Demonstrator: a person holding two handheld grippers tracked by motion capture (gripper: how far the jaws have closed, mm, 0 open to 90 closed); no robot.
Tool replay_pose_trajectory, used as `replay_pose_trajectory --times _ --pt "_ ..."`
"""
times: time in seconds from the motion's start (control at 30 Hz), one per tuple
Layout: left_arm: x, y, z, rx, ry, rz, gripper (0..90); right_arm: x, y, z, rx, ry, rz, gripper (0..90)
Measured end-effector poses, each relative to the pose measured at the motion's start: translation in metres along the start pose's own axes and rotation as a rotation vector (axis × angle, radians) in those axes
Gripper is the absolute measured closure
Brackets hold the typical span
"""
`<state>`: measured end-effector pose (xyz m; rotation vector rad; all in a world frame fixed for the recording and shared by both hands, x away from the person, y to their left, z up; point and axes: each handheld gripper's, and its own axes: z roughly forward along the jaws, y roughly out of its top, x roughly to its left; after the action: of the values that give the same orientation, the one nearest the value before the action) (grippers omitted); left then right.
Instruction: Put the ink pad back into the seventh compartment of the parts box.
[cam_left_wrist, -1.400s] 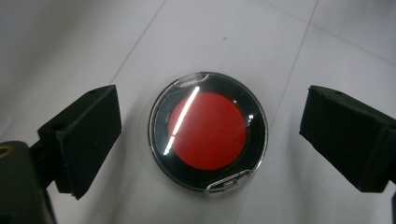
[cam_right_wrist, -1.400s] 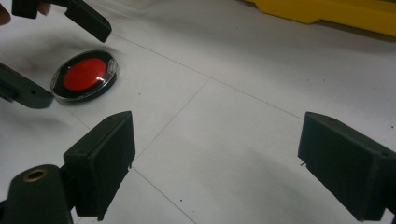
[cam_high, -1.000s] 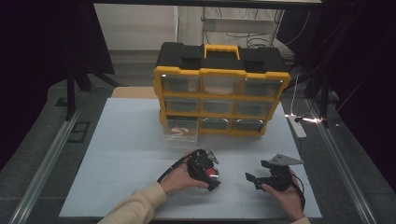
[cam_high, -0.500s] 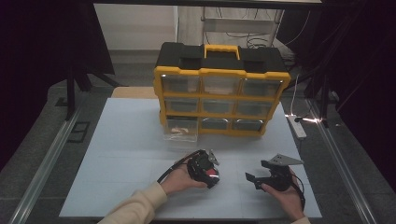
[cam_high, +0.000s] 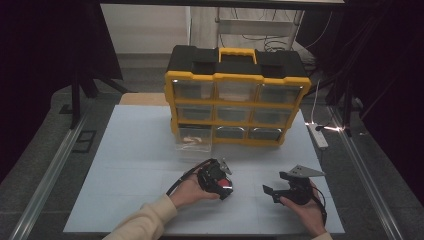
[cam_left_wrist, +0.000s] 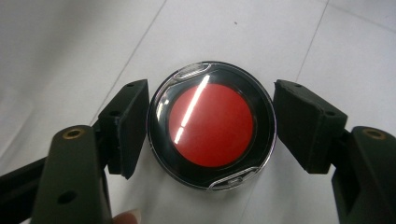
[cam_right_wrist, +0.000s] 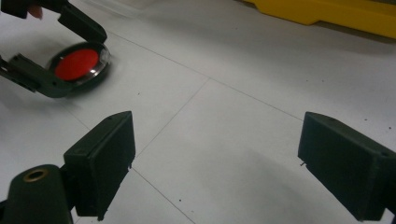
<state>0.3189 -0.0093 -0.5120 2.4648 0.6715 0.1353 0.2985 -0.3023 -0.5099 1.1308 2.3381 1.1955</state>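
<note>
A round case with a red face, black rim and shiny edge (cam_left_wrist: 210, 133) lies flat on the white table (cam_high: 125, 160). My left gripper (cam_left_wrist: 211, 112) has one jaw on each side of it, with both pads against the rim. In the high view that left gripper (cam_high: 223, 186) is at the front middle, held by a hand, and the red case (cam_high: 226, 189) shows at its tip. The right gripper view shows the case (cam_right_wrist: 77, 64) far left. My right gripper (cam_right_wrist: 215, 172) stands open over bare table, to the right of the case, with nothing between its pads; it points left (cam_high: 274, 184).
A yellow and black drawer organizer (cam_high: 235, 100) stands at the back of the table. A clear drawer (cam_high: 194, 142) with something pale inside sits on the table in front of its lower left. A white power strip (cam_high: 318, 135) lies at the right edge.
</note>
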Motion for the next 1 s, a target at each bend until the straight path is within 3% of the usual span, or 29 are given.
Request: replay_pose_trajectory --times 0.53,1.0 --pt "0.001 -0.003 -0.027 -0.068 0.004 -0.008 30.3 0.000 0.000 0.000 0.002 0.000 -0.003 11.3" --pt "-0.002 -0.006 -0.039 -0.086 0.005 0.003 30.4 0.001 0.000 0.000 0.003 0.001 -0.007 11.3"
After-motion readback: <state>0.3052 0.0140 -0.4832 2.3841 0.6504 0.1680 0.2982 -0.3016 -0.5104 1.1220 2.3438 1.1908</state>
